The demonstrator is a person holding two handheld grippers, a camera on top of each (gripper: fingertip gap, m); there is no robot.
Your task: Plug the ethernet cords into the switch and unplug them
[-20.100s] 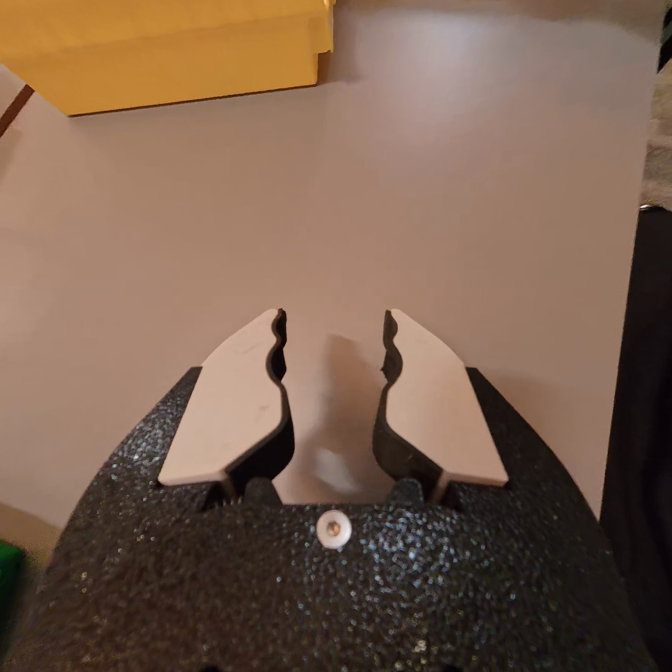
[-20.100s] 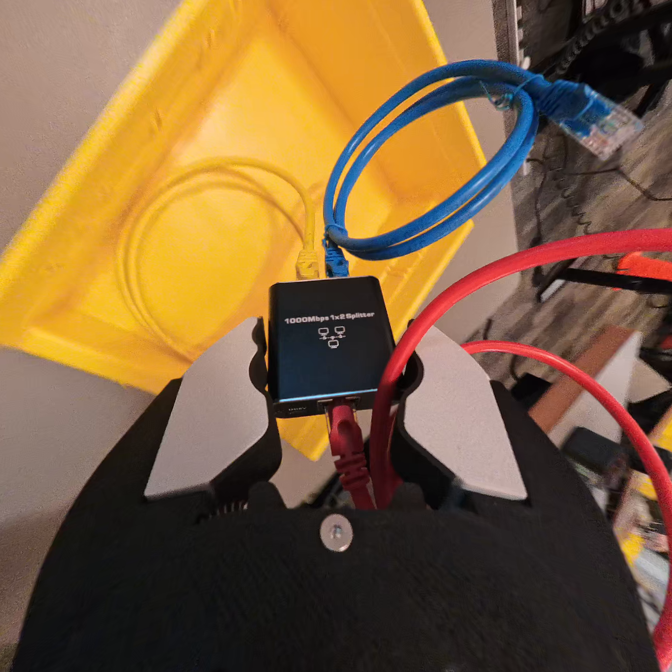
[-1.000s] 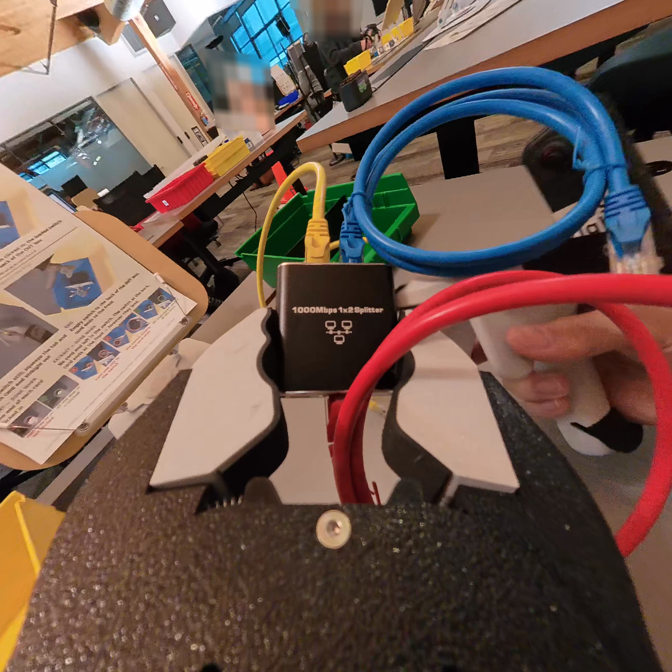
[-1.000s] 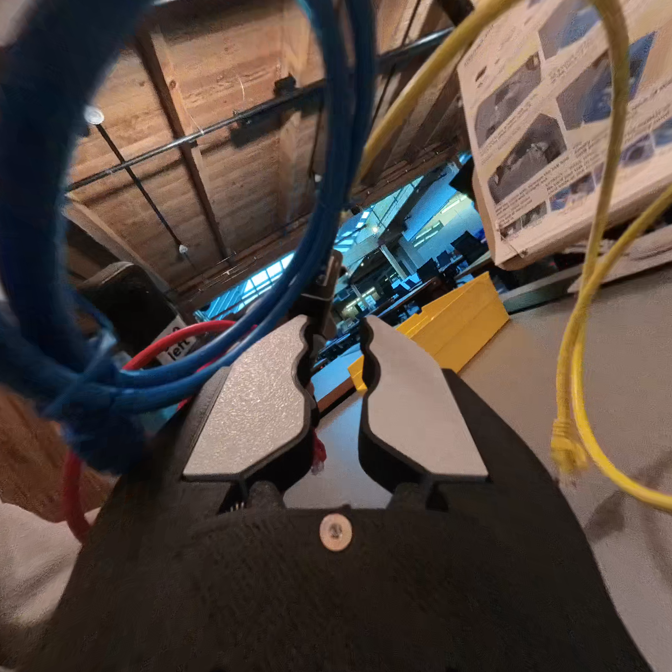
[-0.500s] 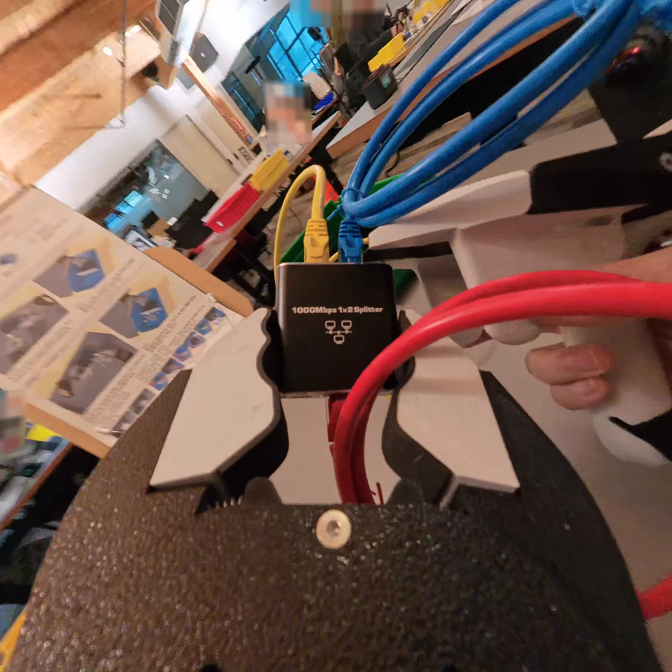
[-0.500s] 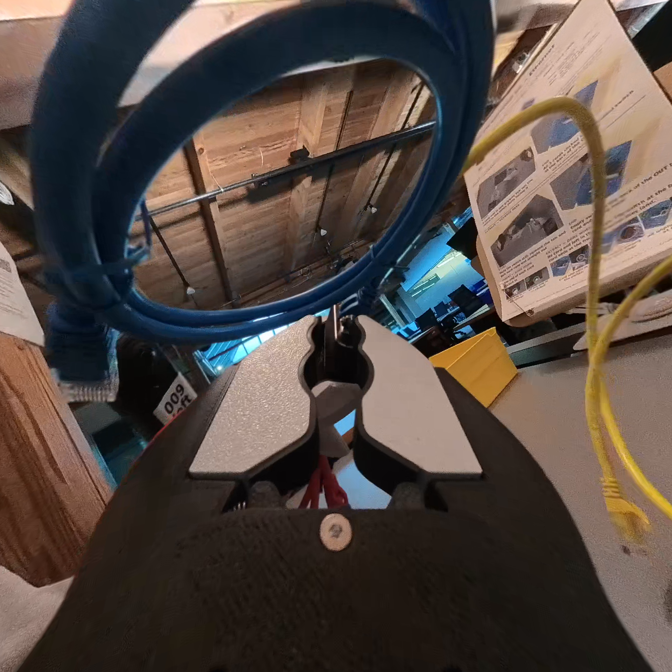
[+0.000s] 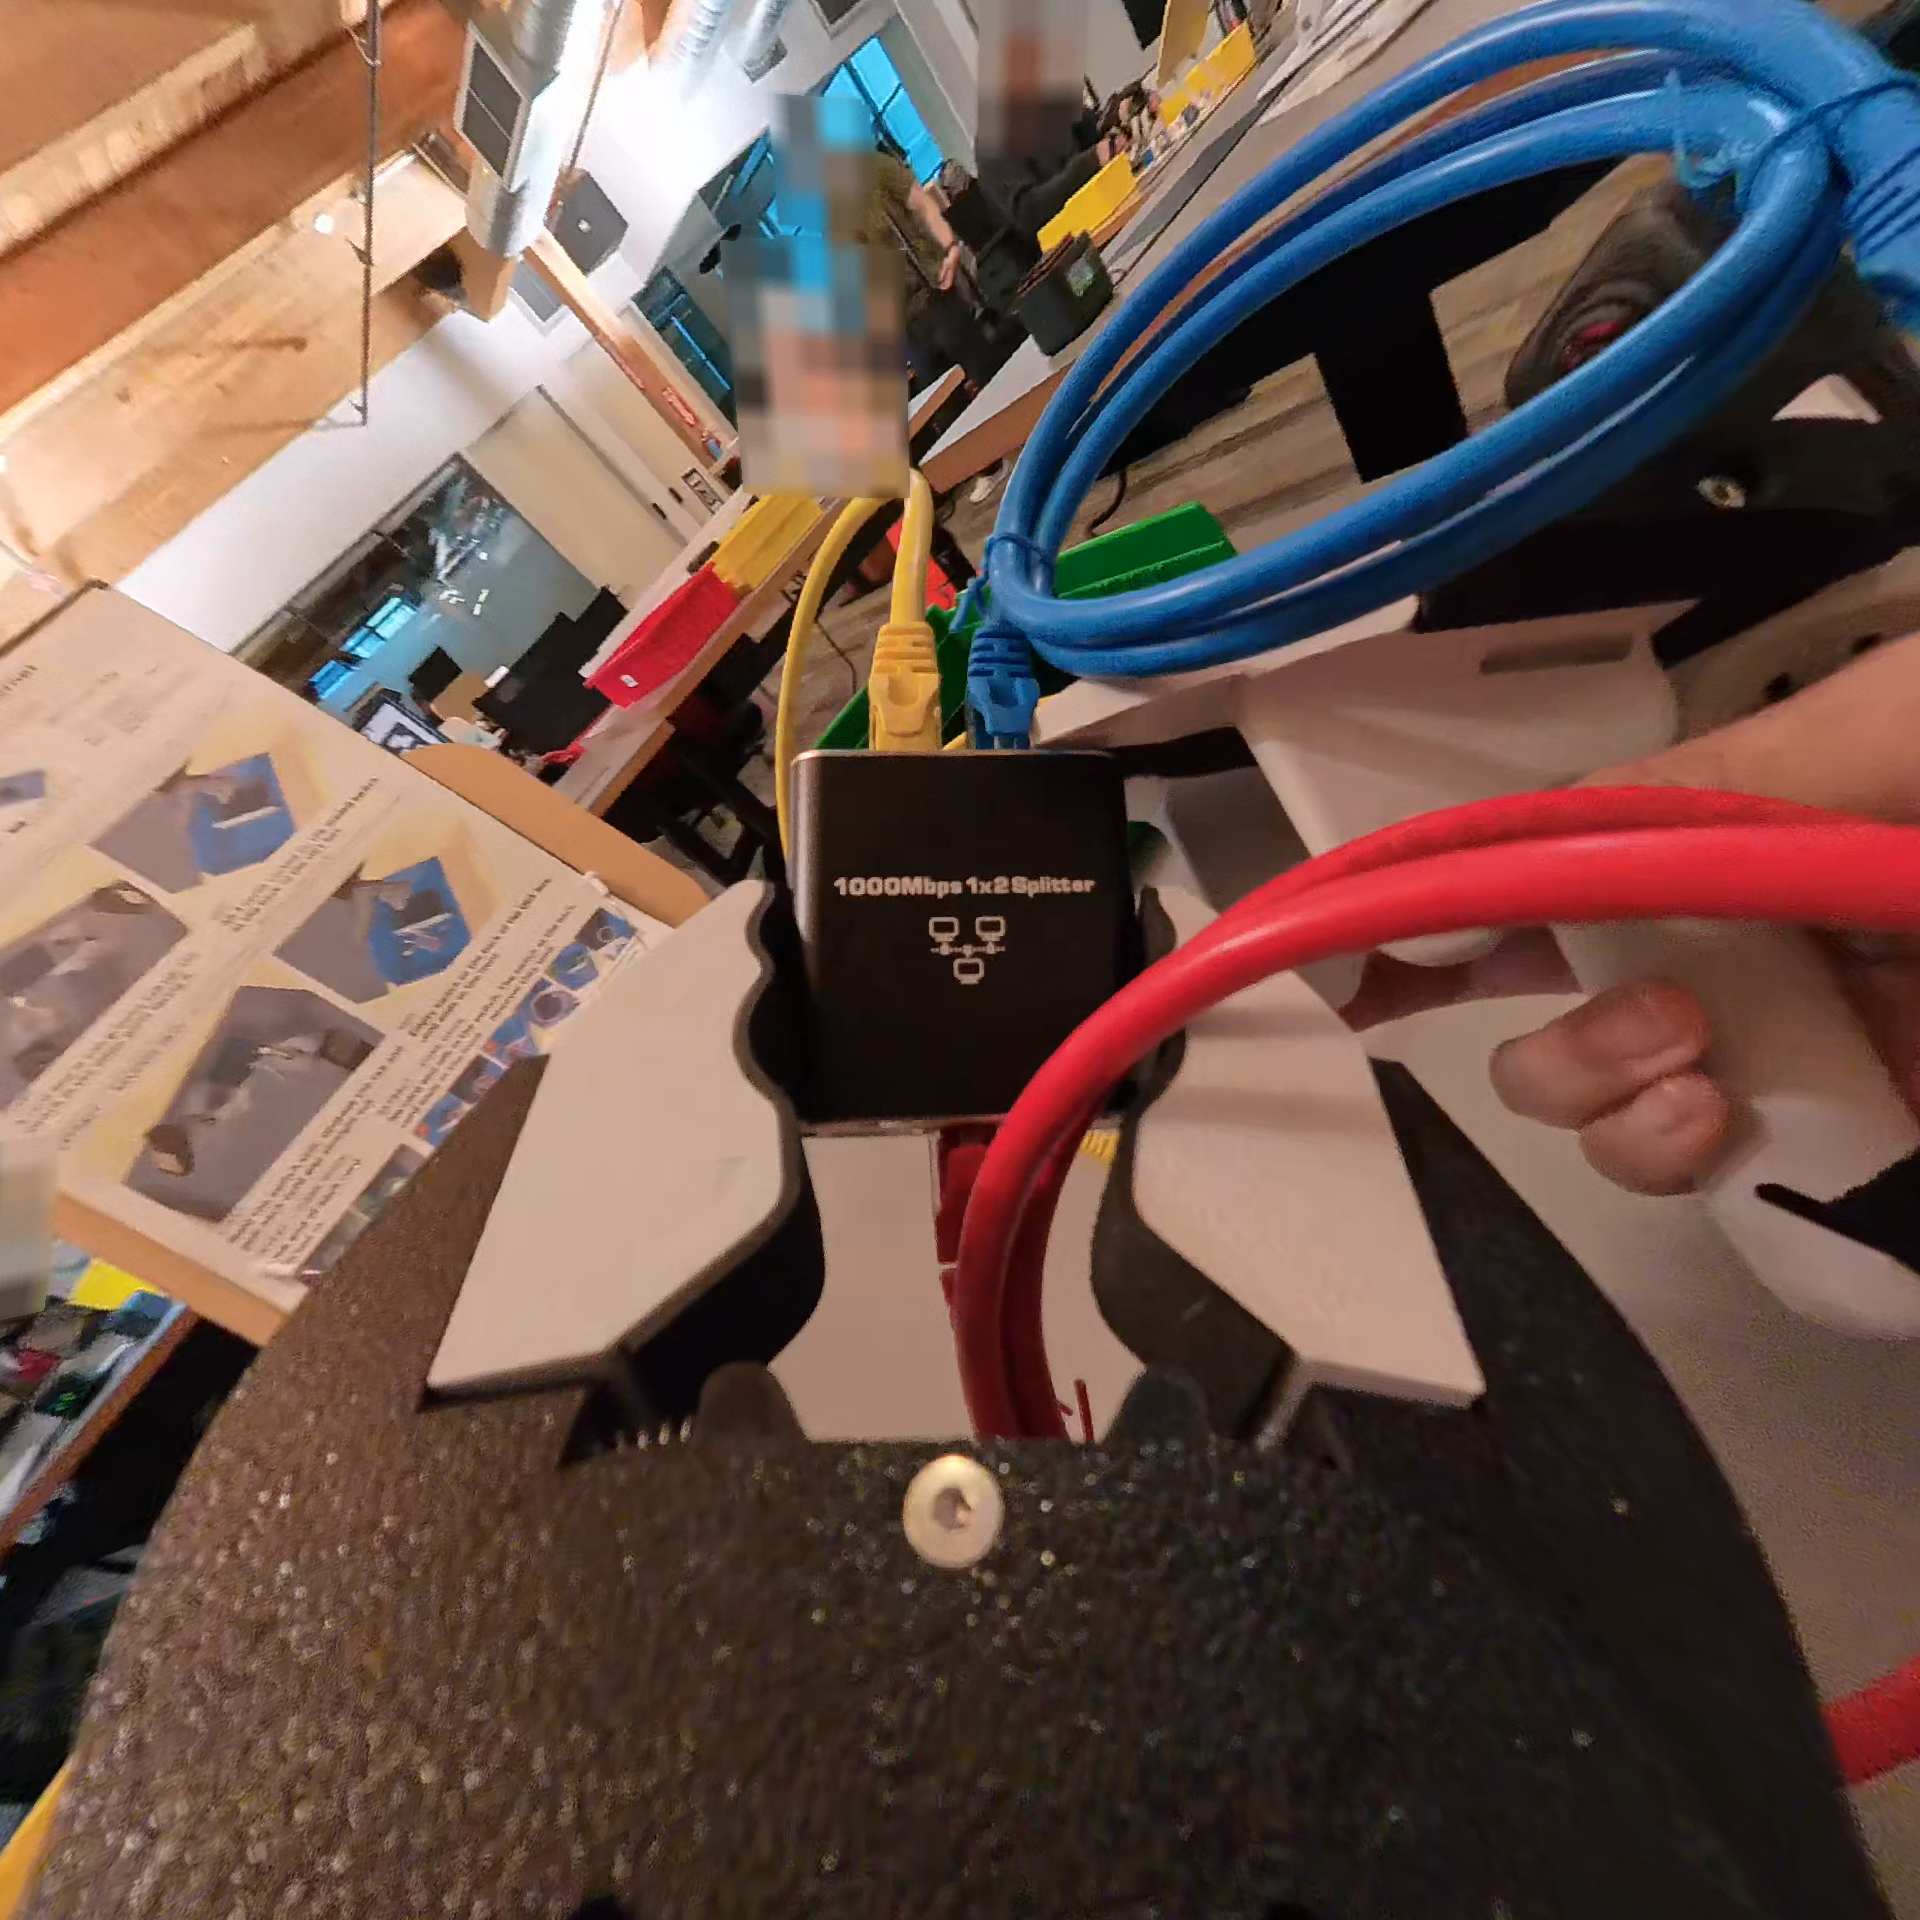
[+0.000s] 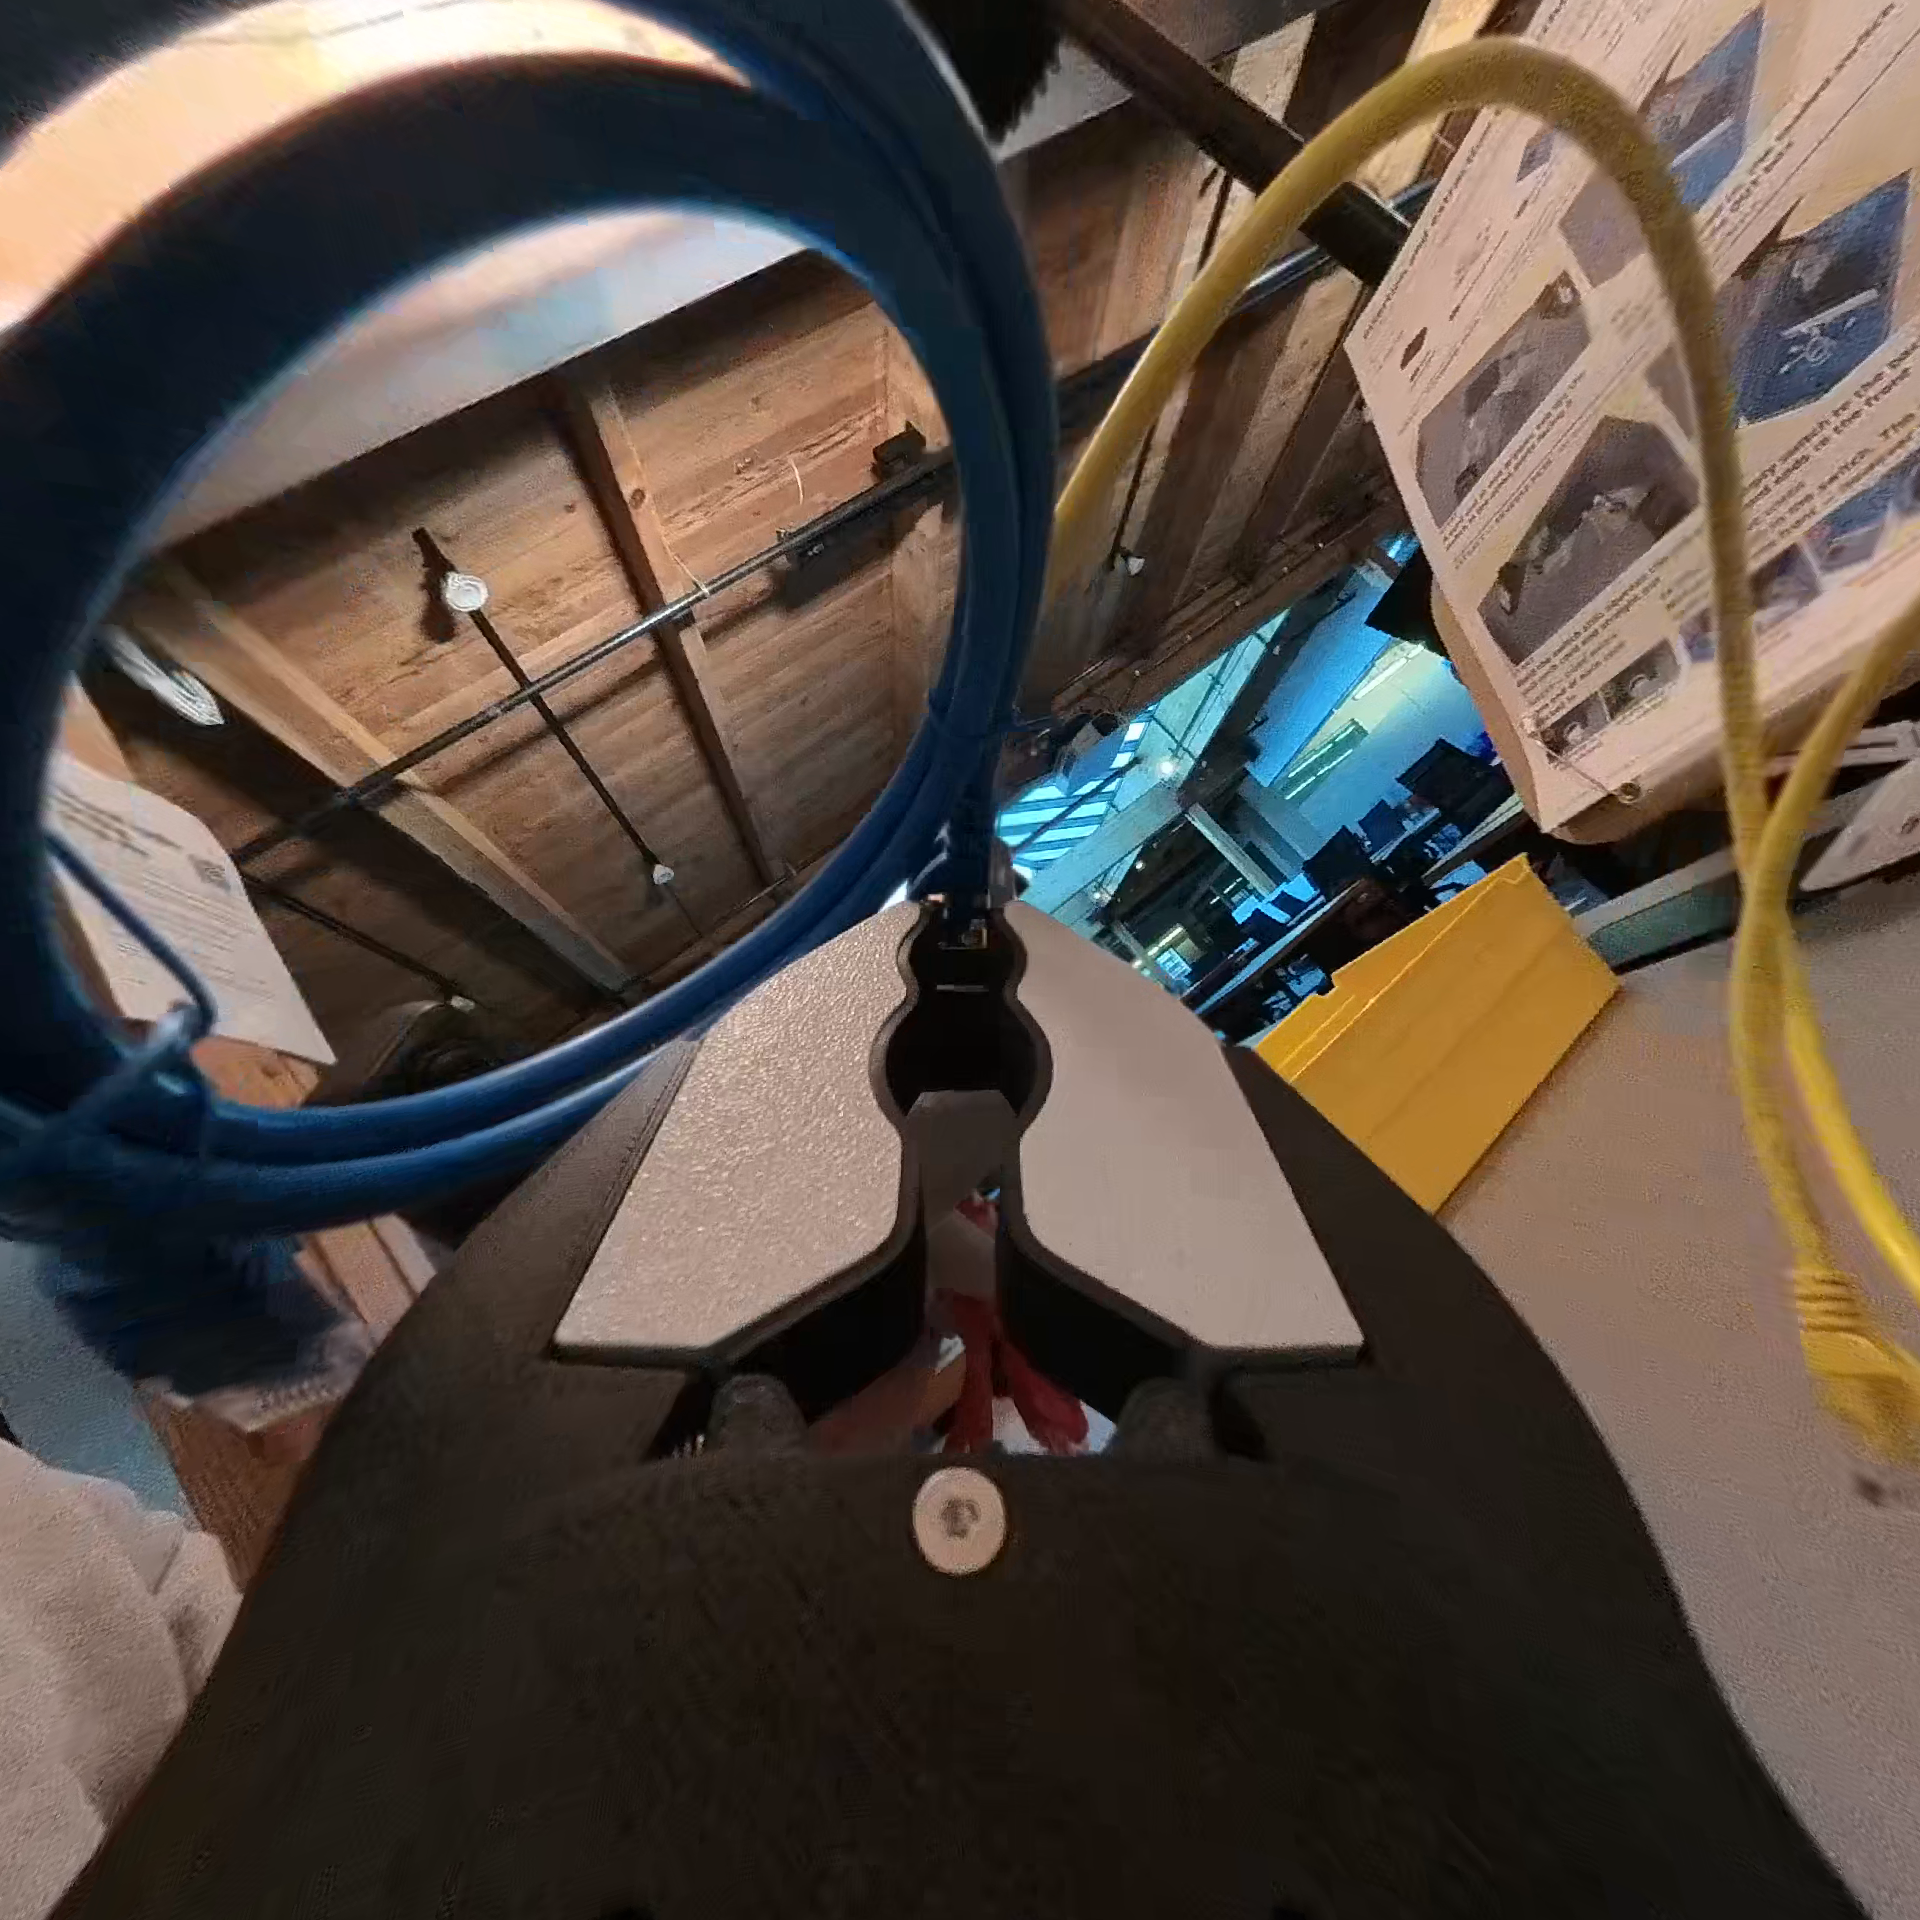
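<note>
**Right fingers closed on the blue plug: unplug step is set up**

1. Change of state. One second ago the right gripper (image 8: 961, 925) had a clear gap between its fingers (image 8: 769, 1143). That gap has closed in stages. The tips are now pressed almost together around a small dark part where the blue cord (image 8: 997, 520) ends. I judge this to be the blue plug (image 7: 1003, 686), pinched close to the switch; the contact itself is too dark to confirm.

2. Left side. The left gripper (image 7: 951, 914) has not changed its grasp. Its fingers clamp the switch (image 7: 961, 987) by its two side faces and hold it up off the bench (image 8: 1662, 1351).

3. Meaning for the task. All three cords are seated, so the plugging half appears done. With the switch braced and the blue plug gripped, the next move is likely a straight pull away from the port. The latch tab must be depressed first, or the pull will drag the switch in the left fingers.

4. Condition of the switch. It is a small black box with white markings on top.
   - Far face: yellow plug (image 7: 904, 675) and blue plug side by side.
   - Near face: red cord (image 7: 1351, 862), which loops out to the right.
   - The blue cord is tied in a coil that hangs beside the right gripper.
   - The free end of the yellow cord (image 8: 1849, 1361) dangles above the bench.
</note>
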